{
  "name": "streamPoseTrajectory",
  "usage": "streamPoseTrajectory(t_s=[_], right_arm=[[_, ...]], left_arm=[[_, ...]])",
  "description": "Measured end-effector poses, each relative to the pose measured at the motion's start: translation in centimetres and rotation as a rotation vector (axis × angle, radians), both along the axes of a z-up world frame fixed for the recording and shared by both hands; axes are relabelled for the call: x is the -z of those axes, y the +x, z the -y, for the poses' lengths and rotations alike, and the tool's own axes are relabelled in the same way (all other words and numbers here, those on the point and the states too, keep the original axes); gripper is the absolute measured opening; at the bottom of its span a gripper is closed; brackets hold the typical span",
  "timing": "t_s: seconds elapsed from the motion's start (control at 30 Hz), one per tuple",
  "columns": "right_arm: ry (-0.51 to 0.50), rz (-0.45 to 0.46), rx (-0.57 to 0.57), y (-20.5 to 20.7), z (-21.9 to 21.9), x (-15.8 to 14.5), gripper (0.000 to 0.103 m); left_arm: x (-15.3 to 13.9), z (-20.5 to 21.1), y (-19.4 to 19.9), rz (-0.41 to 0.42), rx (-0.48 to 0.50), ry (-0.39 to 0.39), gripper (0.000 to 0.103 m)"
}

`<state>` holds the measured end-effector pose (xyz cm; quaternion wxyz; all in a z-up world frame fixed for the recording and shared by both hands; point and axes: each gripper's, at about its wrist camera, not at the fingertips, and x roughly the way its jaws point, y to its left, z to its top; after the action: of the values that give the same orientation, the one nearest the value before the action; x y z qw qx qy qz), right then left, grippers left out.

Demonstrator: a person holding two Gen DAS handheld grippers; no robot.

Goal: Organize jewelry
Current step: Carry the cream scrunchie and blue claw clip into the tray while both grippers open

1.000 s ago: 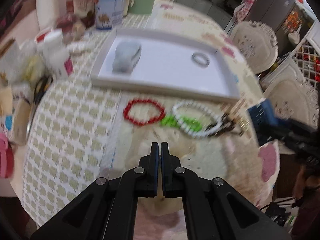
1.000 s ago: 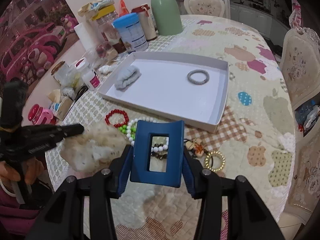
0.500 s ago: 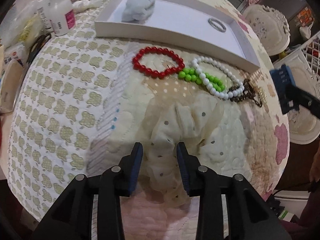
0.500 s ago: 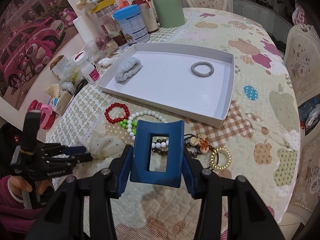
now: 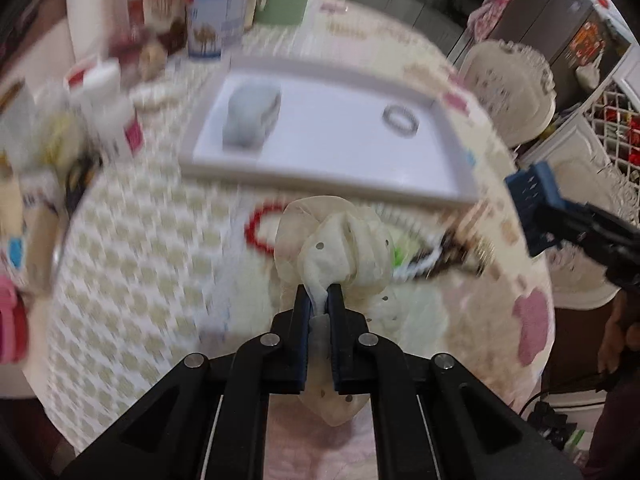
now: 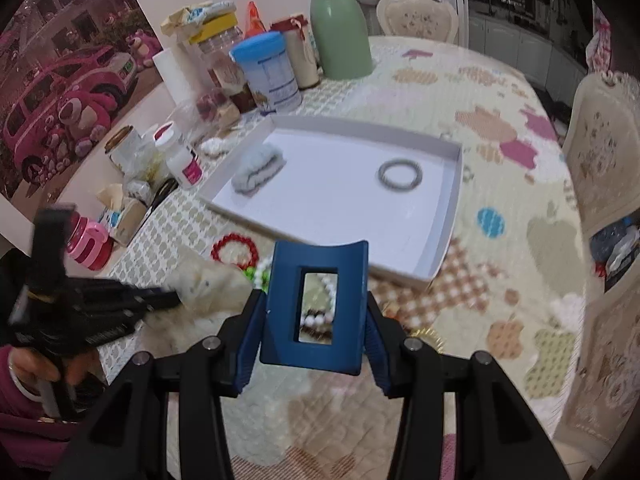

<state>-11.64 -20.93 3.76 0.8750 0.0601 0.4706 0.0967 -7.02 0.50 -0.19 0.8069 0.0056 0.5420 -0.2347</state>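
My left gripper (image 5: 319, 294) is shut on a cream dotted scrunchie (image 5: 344, 252) and holds it lifted above the table; it also shows in the right wrist view (image 6: 208, 284). My right gripper (image 6: 316, 312) is shut on a blue rectangular hair clip (image 6: 316, 308), held above the bracelets. A white tray (image 6: 450, 204) holds a light blue scrunchie (image 6: 258, 168) and a grey ring bracelet (image 6: 400, 174). A red bead bracelet (image 6: 234, 250), a white and green bead bracelet (image 6: 260, 272), and a dark bead bracelet (image 5: 448, 252) lie in front of the tray.
Jars, a blue-lidded can (image 6: 266, 72), a green vase (image 6: 340, 28) and bottles crowd the table's far left. A gold ring (image 6: 430, 336) lies right of my right gripper. Chairs (image 6: 604, 148) stand at the right edge.
My left gripper was open around the cream scrunchie; it has shut on it and lifted it. My right gripper with the blue clip has barely moved.
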Motion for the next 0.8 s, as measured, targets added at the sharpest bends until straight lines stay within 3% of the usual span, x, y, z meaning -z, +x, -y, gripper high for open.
streamPoseTrajectory(t_s=[0.17,0.4,0.8], right_arm=[[-0.039,0.053,0.010,1.4,1.4,-2.9,0.048],[-0.062,0.064,0.030,3.4,2.8,-4.3,0.048],[-0.059,0.048,0.040,7.5,3.9,-3.9,0.048]], left_arm=[[-3.1,0.2,2.2,0.074,0.007,-0.004,0.000],[-5.4,1.9,4.7,0.144,0.019,-0.003,0.000],[-5.5,4.6,11.1,0.136,-0.013,0.013,0.000]])
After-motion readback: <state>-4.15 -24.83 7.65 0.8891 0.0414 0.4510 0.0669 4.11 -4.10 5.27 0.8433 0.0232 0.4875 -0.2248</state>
